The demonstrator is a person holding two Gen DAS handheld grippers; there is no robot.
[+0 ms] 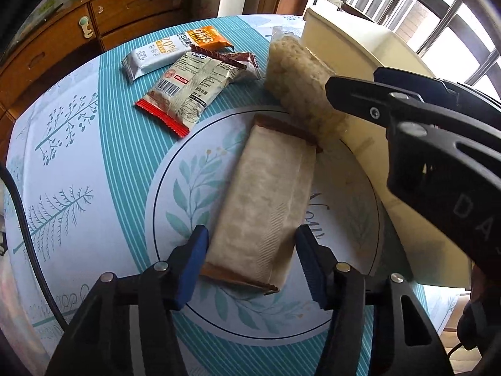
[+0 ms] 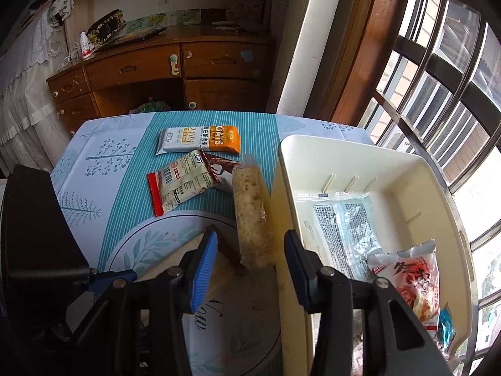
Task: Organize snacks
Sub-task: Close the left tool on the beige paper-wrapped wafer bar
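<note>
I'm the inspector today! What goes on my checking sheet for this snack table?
surface: leaf-patterned tablecloth
job's things: beige bar, rice bar beside the cream bin, three loose packets; the bin holds other packets
clutter: nothing seen
grippers: left gripper has its fingers against both sides of the beige bar; right gripper is open around the rice bar's end
cables: black cable at the table's edge
surroundings: wooden dresser, barred window
</note>
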